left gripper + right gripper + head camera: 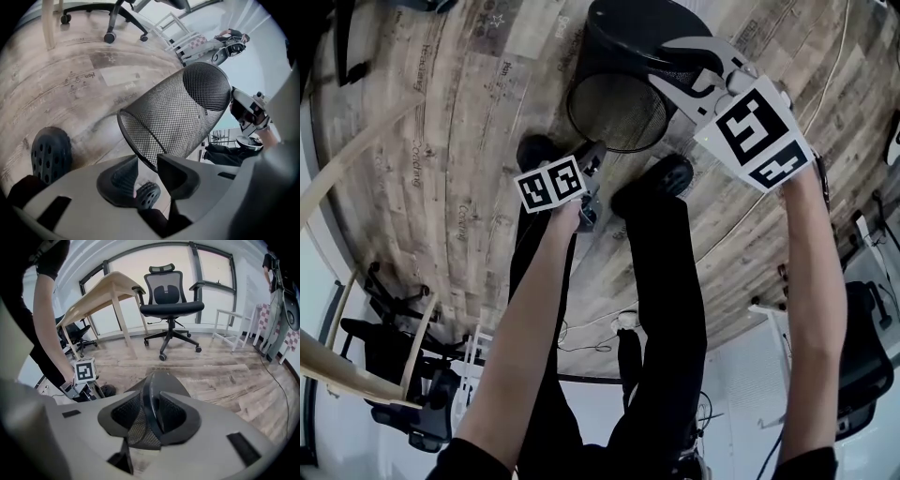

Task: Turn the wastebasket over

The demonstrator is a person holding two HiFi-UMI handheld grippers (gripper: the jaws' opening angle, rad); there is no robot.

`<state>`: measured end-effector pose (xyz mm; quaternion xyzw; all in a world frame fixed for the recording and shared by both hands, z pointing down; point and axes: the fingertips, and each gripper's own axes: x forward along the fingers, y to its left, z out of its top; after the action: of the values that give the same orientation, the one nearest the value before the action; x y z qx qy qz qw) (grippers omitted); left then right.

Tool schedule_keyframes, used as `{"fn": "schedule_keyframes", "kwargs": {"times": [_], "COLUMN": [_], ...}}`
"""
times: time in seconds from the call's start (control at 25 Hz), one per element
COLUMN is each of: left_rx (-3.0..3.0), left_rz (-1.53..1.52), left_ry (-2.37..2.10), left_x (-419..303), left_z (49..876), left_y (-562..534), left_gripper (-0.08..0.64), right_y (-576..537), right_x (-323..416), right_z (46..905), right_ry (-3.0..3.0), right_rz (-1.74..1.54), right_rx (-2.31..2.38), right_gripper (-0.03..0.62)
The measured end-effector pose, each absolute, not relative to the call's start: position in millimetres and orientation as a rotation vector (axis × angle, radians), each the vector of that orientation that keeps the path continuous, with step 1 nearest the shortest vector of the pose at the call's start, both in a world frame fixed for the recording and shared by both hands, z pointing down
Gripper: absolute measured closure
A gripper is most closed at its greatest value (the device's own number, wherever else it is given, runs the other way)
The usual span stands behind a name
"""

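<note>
**A:** Wastebasket (623, 89): black mesh, tipped on its side over the wooden floor (441, 141), mouth toward the shoes (661, 178). Which step is this?

**B:** Mid-turn, by my reading. Right gripper (151, 408): jaws clamped on the edge of the closed base. Left gripper (147, 161): jaws apart, mouth rim at their opening, not pinched.

**A:** And next?

**B:** Probably swing the base up and over while the left steadies the rim, so the mouth lands flat
</note>
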<state>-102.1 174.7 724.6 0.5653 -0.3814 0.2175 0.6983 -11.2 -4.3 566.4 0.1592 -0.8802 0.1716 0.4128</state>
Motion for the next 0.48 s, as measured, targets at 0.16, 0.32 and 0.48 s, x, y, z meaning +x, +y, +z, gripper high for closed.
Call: {"fn": "schedule_keyframes", "kwargs": {"times": [0.16,0.32,0.48], "left_rx": [1.292,1.327,1.345], "left_rz": [0.555,0.605,0.602], "left_ry": [-0.910,-0.917,-0.950], "left_x": [-112,-120,-124], "left_z": [740,746,739], "left_y": [151,143,138], "left_gripper": [0.440,0.445,0.492], "right_y": [-8,-8,-5], "right_x": [-19,-29,-36], "right_z": [560,559,558], "right_ry": [-2.247,-2.267,-2.286], "right_rz": [0.414,0.344,0.322], "right_rx": [0.408,0.423,0.413], "right_gripper": [0.449,0.466,0.465]}}
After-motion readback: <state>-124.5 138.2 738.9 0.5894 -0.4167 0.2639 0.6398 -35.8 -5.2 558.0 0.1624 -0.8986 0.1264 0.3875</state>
